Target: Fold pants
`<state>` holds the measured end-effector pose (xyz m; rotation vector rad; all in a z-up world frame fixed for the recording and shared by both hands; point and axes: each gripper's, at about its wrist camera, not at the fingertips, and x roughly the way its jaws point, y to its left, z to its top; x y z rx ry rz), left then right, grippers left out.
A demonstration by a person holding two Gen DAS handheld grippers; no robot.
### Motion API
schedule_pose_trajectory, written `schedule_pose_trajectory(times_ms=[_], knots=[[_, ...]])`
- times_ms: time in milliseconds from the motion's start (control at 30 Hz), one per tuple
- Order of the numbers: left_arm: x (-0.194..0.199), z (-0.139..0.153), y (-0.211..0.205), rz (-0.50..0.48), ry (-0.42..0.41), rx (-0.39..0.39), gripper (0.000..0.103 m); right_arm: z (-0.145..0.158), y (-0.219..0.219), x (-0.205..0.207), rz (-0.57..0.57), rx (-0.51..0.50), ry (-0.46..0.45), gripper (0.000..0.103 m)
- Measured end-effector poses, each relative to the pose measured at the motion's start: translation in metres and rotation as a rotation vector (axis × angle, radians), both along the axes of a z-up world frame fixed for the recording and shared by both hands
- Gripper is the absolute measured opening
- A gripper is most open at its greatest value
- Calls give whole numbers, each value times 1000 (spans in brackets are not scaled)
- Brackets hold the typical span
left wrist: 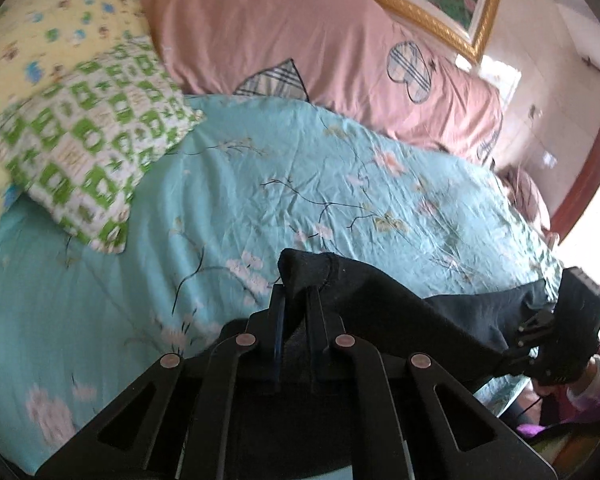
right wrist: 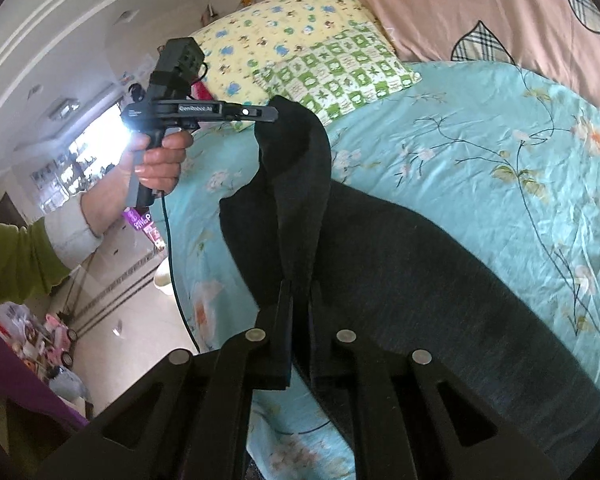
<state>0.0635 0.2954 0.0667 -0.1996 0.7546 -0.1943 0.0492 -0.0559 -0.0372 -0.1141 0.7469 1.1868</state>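
1. Left gripper point(left wrist: 296, 300): jaws closed on black pants point(left wrist: 380, 312), lower centre of frame.
2. Right gripper point(right wrist: 300, 292): jaws closed on the pants too.
3. Pants lie partly on blue bedsheet point(right wrist: 480, 140), lifted betw. grippers.

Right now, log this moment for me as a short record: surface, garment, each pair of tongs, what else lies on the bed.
surface: bed with a light blue flowered sheet
garment: black pants, partly lifted off the sheet, the rest lying on it
left tongs: shut on an edge of the pants, held up
right tongs: shut on another edge of the pants
also on bed: green checked pillow, yellow pillow, pink quilt
fold: not yet made
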Motion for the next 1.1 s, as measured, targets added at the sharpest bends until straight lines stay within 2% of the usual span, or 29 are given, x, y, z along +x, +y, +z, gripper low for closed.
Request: schedule_pose_trajectory(times_ms=[200,333,467,567,667,700,733,767,833,967,1100], knots=[[-27,-23,13,100,-38,-37,9,-17,15,-16,10,-104,-84,7],[-39,-38,25,190,-47,-85,12,-20,20,-18,6,-136,-116,7],[-53,-51,34,261,-26,-122,12,-22,21,-21,2,-145,-122,8],[-66,-57,41,322,-5,-168,12,-23,20,-17,5,-143,-89,9],[-80,-57,44,369,4,-207,25,-22,17,-13,6,-124,-48,10],[-85,-57,44,390,5,-213,32,-21,16,-11,7,-116,-33,12],[-90,-56,45,410,6,-219,38,-20,15,-9,5,-111,-24,23],[-97,-54,45,437,2,-228,40,-19,12,-8,-3,-100,-12,41],[-107,-51,45,469,1,-239,48,-15,8,-8,-5,-69,-10,51],[-120,-42,34,490,6,-260,51,-6,3,-6,-11,-8,14,51],[-117,-41,19,499,38,-234,55,-1,4,-2,-36,19,21,51]])
